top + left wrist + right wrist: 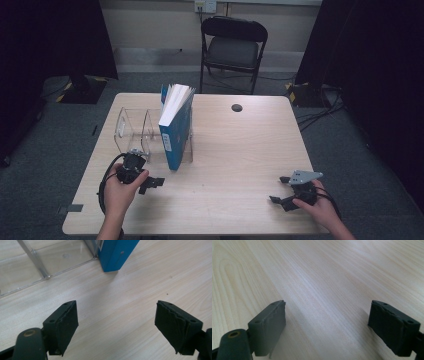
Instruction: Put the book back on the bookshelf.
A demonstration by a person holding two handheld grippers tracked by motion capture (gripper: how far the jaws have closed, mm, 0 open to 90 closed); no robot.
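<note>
Just beyond the left hand-held gripper — blue book, upright.

high view: up above, looking forward and down at the whole tabletop
left gripper view: super close, shares the blue book with the high view
right gripper view: low, close over bare wood

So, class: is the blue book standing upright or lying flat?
Upright. The blue book stands on its bottom edge in the clear rack, spine toward the person, leaning slightly, pages fanned at the top.
</note>
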